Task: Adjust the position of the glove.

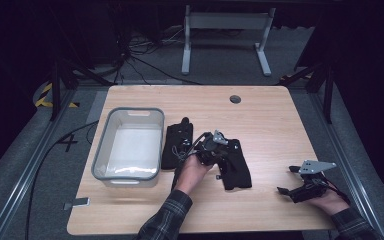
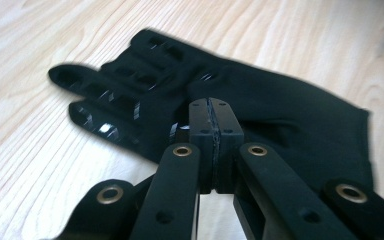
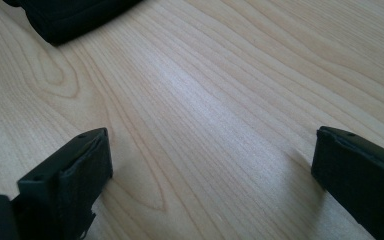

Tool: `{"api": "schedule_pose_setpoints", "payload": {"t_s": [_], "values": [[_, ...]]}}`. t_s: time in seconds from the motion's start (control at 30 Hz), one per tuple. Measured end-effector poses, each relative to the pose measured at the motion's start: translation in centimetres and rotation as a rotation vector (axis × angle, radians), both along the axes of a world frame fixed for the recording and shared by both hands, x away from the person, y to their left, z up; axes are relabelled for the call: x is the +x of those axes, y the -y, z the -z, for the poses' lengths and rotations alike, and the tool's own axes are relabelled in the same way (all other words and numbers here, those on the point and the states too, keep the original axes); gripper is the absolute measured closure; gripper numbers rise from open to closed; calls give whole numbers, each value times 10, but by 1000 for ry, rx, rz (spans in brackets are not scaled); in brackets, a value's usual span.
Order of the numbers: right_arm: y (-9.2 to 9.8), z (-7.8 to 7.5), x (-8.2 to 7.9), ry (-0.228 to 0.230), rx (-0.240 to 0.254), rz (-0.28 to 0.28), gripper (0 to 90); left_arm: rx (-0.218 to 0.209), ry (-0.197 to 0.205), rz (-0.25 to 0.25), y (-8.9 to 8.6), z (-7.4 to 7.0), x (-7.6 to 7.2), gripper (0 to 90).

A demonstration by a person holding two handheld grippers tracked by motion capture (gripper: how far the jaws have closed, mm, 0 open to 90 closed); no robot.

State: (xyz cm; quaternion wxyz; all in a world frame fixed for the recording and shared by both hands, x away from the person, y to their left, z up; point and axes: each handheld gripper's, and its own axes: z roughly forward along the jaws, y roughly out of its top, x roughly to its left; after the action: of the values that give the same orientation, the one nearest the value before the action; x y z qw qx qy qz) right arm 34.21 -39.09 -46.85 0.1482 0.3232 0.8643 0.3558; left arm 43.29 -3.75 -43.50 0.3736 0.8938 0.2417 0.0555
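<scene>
A black glove (image 1: 237, 170) lies flat on the wooden table (image 1: 270, 125), right of centre. My left gripper (image 1: 220, 152) hovers over its near end, jaws pressed together with nothing between them. In the left gripper view the shut tips (image 2: 211, 117) sit just above the glove (image 2: 290, 115), whose fingers point left. A second black glove (image 1: 177, 145) lies beside the tub. My right gripper (image 1: 287, 180) rests low at the table's right front, open; in its own view the gripper (image 3: 210, 165) spans bare wood, with a corner of the glove (image 3: 70, 15) at the top left.
A grey plastic tub (image 1: 102, 150) stands at the table's left, with nothing in it. A round cable hole (image 1: 235, 99) sits near the far edge. Beyond the table, a white table frame (image 1: 225, 30) and cables lie on the floor.
</scene>
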Motion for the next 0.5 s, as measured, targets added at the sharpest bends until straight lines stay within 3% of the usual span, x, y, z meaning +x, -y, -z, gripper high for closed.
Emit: {"api": "schedule_pose_setpoints", "payload": {"t_s": [0.23,0.5], "values": [[0,0,0,0,0,0,33,76,-25,25,10,16,6,899],[0,0,0,0,0,0,33,78,-24,61,24,17,2,899]]}}
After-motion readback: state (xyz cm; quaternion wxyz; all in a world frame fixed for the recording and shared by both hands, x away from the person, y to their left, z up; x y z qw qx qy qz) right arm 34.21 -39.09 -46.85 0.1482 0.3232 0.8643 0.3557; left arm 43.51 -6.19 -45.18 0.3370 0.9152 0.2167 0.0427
